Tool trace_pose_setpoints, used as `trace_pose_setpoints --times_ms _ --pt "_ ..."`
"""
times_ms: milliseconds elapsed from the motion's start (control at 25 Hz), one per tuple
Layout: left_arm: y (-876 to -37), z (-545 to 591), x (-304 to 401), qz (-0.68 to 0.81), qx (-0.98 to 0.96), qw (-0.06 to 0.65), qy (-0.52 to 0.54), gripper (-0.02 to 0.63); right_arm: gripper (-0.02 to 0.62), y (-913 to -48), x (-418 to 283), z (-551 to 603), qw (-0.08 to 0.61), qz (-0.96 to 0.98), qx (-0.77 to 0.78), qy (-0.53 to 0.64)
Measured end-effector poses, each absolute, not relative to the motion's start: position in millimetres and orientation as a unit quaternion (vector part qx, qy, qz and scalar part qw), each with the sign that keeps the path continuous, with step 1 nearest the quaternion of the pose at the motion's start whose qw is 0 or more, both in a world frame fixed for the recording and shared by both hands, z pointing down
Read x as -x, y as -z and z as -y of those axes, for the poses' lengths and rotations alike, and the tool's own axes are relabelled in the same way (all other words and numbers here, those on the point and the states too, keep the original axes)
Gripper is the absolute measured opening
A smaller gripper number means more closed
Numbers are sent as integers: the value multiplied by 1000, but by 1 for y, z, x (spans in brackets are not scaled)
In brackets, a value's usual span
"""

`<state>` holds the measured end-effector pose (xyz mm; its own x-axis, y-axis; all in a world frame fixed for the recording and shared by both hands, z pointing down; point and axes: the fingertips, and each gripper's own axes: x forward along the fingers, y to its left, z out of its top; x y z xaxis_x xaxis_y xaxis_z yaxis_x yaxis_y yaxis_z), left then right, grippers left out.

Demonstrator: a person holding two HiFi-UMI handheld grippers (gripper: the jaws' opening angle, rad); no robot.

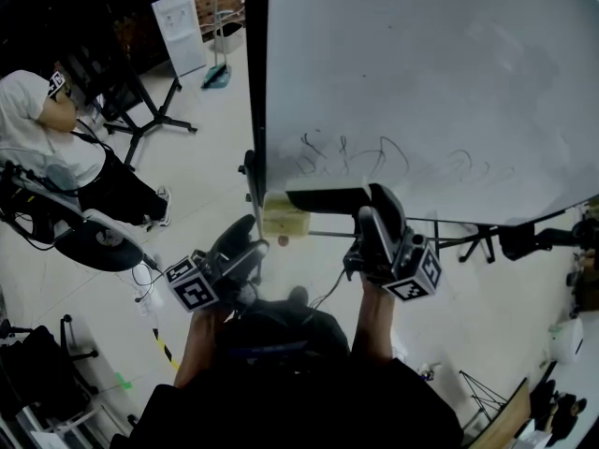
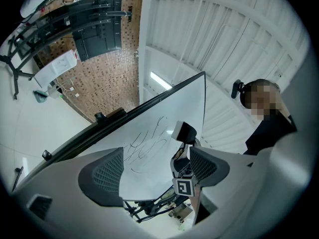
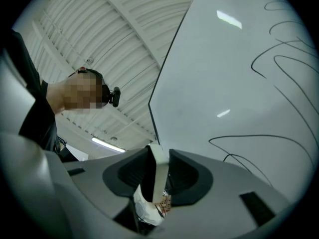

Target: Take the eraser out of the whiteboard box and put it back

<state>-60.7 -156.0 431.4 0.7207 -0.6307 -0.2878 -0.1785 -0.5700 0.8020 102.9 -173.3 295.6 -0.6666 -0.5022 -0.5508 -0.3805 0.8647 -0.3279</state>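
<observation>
The whiteboard (image 1: 421,82) leans ahead of me with black scribbles along its lower part. A pale yellowish whiteboard box (image 1: 284,218) hangs at its lower left corner. My right gripper (image 1: 368,204) is shut on the dark eraser (image 1: 323,199), which sticks out to the left just above and right of the box. In the right gripper view the eraser (image 3: 159,171) shows edge-on, a thin slab pinched between the pads of that gripper (image 3: 158,176). My left gripper (image 1: 245,243) hovers below and left of the box, jaws open and empty (image 2: 157,166). It looks at the board and the held eraser (image 2: 185,132).
A person in a white shirt (image 1: 37,129) sits at the left beside a black tripod stand (image 1: 150,115). A white panel (image 1: 180,26) stands at the back. The whiteboard's stand legs (image 1: 477,241) spread over the floor on the right. Cables lie near my feet.
</observation>
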Motion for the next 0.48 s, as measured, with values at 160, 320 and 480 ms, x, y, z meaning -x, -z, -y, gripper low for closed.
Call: trace_pose_setpoints --times_ms 160,320,480 --pt "-433 156 61 242 -838 397 286 408 152 -305 -97 176 306 -914 248 95" --pt "-435 156 61 243 -837 398 285 408 152 -313 -92 178 282 -921 253 94" --pt "-435 156 63 245 -837 398 286 407 152 -323 -84 180 253 -928 259 91"
